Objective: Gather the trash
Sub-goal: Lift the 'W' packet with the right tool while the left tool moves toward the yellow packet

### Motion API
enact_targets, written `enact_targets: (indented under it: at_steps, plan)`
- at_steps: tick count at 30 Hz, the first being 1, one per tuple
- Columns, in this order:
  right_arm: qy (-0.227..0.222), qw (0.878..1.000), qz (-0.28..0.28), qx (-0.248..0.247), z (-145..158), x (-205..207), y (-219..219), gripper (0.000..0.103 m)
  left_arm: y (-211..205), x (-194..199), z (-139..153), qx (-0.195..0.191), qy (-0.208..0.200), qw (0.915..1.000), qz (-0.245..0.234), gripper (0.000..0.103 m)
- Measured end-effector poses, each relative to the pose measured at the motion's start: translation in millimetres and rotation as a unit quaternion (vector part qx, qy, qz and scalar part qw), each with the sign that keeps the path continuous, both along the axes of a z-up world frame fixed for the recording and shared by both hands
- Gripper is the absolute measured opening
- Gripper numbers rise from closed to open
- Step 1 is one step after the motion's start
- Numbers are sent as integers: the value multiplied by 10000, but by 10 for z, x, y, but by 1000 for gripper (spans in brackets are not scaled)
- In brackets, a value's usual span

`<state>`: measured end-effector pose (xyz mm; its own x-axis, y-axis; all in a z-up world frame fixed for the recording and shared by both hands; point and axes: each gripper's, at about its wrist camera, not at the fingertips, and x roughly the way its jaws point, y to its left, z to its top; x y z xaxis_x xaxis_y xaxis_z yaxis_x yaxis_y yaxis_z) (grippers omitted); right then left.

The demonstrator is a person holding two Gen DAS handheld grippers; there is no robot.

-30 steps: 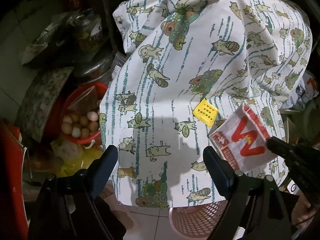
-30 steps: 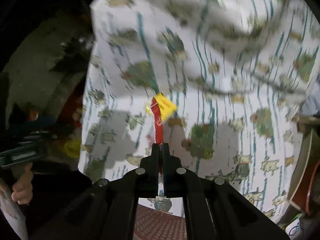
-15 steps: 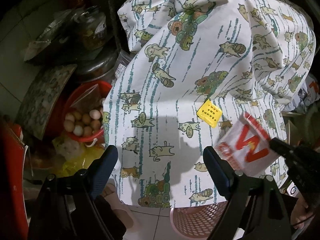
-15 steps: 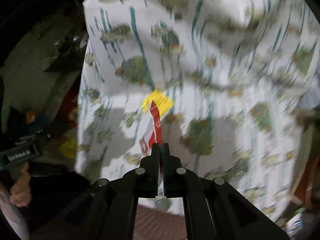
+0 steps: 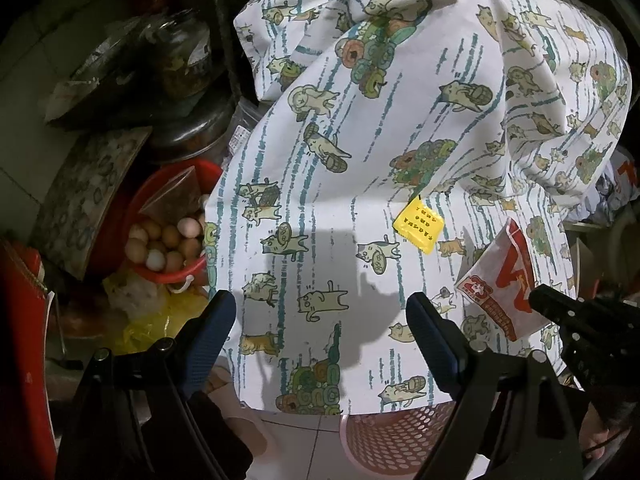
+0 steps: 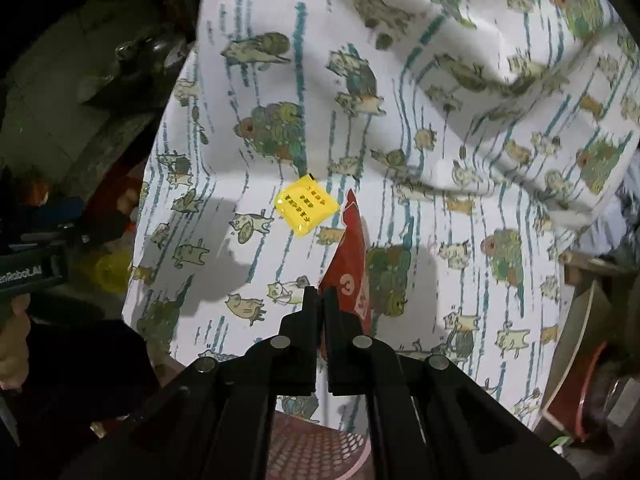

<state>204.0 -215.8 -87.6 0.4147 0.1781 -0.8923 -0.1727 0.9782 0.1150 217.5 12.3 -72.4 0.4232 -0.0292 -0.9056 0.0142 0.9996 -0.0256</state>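
The right tongs [image 6: 320,294] are clamped on the corner of a flat red-and-white paper wrapper [image 5: 505,282], light and floppy, so a firm edge pinch suits it. The left tongs [image 5: 320,320] stand apart and empty, while a small yellow plastic sachet [image 5: 419,226] lies on the cat-print cloth [image 5: 360,140] just ahead of them, thin and slippery

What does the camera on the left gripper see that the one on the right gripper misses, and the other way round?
Only the left view shows the red basin of eggs, the glass jar, and the red-and-white wrapper's printed face, pinched by the shut right gripper. Its own left gripper is open and empty.

Only the right view shows that wrapper edge-on, and the right gripper up close.

Both show the cat-print cloth, the yellow packet on it, and the pink mesh basket below.
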Motion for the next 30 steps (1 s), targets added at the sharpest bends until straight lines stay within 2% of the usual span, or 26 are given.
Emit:
enact_targets:
  at_steps: [6, 11, 19, 21, 22, 23, 25, 27, 29, 30]
  plan:
    - [413, 9988, -253, 113, -167, 107, -183, 7, -17, -10, -20, -24, 69, 10000, -67, 86]
    - [575, 9970, -487, 195, -256, 188, -343, 24, -47, -15, -34, 81, 77, 9998, -136, 86]
    - [784, 9954, -538, 98, -392, 254, -400, 25, -42, -27, -17, 123, 47, 9998, -147, 86]
    - [729, 9960, -520, -66, -401, 257, -384, 34, -41, -28, -22, 120, 56, 9998, -140, 86]
    - [711, 9960, -529, -121, -411, 259, -383, 49, -41, -28, -25, 109, 64, 9998, -143, 86]
    - [700, 9960, -542, -126, -424, 262, -390, 54, -42, -30, -29, 105, 71, 9998, -152, 86]
    - [737, 9957, -540, -138, -467, 286, -404, 54, -47, -29, -42, 136, 84, 9997, -181, 86]
    - [791, 9946, -664, -113, -536, 334, -451, 46, -53, -30, -58, 169, 95, 9996, -190, 86]
    - [1009, 9919, -773, 51, -644, 391, -510, 14, -59, -26, -69, 184, 112, 9996, -196, 86]
    - [1139, 9898, -830, 190, -704, 415, -547, 8, -60, -26, -73, 191, 119, 9995, -199, 86]
